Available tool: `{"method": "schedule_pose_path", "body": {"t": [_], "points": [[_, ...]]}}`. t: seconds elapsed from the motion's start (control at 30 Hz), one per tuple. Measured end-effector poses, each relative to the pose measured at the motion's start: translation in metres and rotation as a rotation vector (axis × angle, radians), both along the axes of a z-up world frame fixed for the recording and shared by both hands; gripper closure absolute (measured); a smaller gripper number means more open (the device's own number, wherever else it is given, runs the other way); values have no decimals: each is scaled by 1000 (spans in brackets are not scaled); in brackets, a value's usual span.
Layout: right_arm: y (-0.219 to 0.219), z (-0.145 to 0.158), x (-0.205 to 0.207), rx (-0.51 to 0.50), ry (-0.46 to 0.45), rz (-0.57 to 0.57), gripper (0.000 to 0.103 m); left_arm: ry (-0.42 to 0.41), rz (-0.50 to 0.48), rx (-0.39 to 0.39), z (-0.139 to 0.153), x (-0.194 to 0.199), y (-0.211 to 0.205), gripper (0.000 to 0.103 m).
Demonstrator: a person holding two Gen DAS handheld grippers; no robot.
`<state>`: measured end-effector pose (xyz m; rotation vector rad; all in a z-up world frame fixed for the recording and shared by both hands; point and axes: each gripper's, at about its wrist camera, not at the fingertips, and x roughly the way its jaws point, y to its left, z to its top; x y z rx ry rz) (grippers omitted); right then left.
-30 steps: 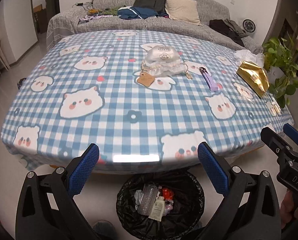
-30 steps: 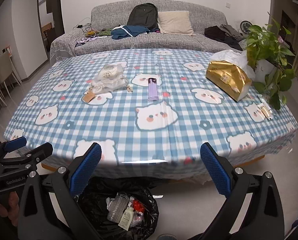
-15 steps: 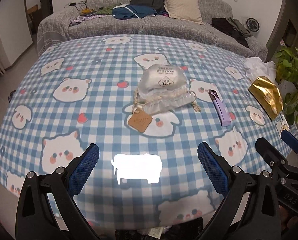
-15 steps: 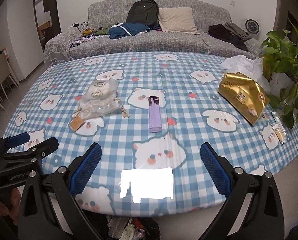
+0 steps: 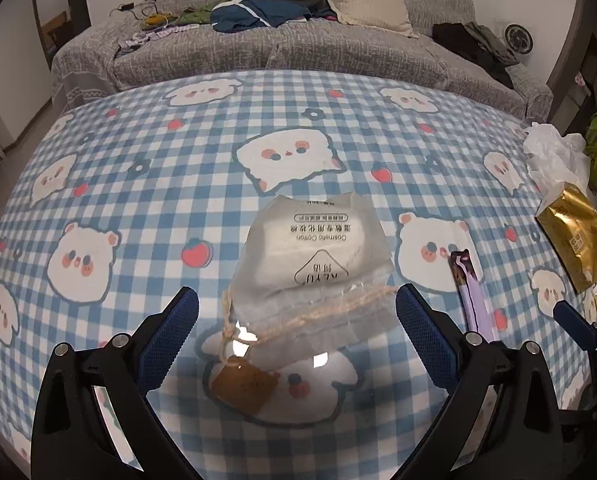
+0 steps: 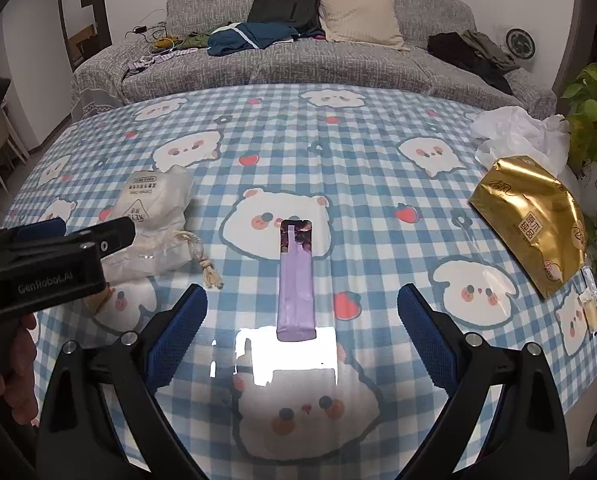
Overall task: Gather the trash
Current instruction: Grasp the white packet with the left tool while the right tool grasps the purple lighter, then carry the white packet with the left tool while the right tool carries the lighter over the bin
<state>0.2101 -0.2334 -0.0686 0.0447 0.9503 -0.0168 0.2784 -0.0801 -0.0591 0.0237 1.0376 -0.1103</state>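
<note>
A clear drawstring bag of cotton pads [image 5: 314,264] with a brown tag lies on the blue checked tablecloth [image 5: 138,208]. My left gripper [image 5: 296,338] hovers open over the bag's near end, one finger on each side. A purple wrapper [image 6: 296,280] lies lengthwise on the cloth, and my right gripper [image 6: 302,336] hangs open just above its near end. The bag [image 6: 154,216] also shows at the left of the right wrist view, partly behind the left gripper's body. The purple wrapper [image 5: 472,296] lies right of the bag in the left wrist view.
A gold tissue pack [image 6: 532,218] with white tissue [image 6: 514,132] sits at the table's right, small sachets [image 6: 590,304] near it, and a green plant [image 6: 594,120] beyond. A grey sofa [image 6: 298,60] with clothes, a backpack and a cushion stands behind the table.
Both grippers have moved forward from above the floor bin to over the table, the left closing in on the cotton-pad bag and the right on the purple wrapper. The bin has left view.
</note>
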Motion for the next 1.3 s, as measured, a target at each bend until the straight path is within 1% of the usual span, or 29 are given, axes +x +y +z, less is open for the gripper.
{"method": "schedule_pose_path", "body": {"t": [0.07,0.2,0.3,0.37,0.4,0.47,0.53,0.57,0.6,0.63,0.67,0.7,0.73,0.77,0.83,0.9,0.97,1.1,1.3], "points": [[-1,-7,8,-1,16,3,13,5,5,14,-5,10,-3,6],[-3,-19,18,14,41,-5,15,16,6,18,-12,26,-5,6],[-5,-28,23,38,67,-13,21,26,4,31,-18,36,-8,6],[-5,-32,25,55,83,-15,30,31,3,38,-21,40,-10,6],[-5,-35,25,65,95,-12,33,34,1,43,-23,42,-11,6],[-4,-39,27,76,116,-6,49,43,1,45,-27,44,-11,6],[-3,-42,27,64,125,-8,56,48,3,47,-29,47,-11,7],[-2,-41,27,54,126,-8,60,53,4,46,-30,48,-11,9],[-1,-41,27,43,128,-7,63,62,1,43,-32,48,-11,14],[-1,-42,27,41,129,-6,71,75,-2,38,-35,49,-11,18],[-2,-41,27,44,132,-4,79,95,-4,32,-39,51,-11,25],[-3,-41,27,53,136,-1,79,109,-6,20,-42,52,-11,30],[-4,-41,27,58,139,0,79,97,-8,25,-42,51,-11,31],[-4,-41,26,58,139,1,80,93,-9,31,-42,51,-12,39],[-4,-41,26,54,136,3,81,92,-10,31,-41,50,-12,47],[-4,-42,25,54,131,2,81,90,-16,29,-39,48,-14,60],[-4,-41,24,58,130,2,83,86,-21,32,-37,47,-15,66],[-4,-40,22,65,131,5,84,72,-24,39,-33,41,-15,72],[-4,-37,17,64,128,5,84,63,-33,42,-29,30,-14,76]]}}
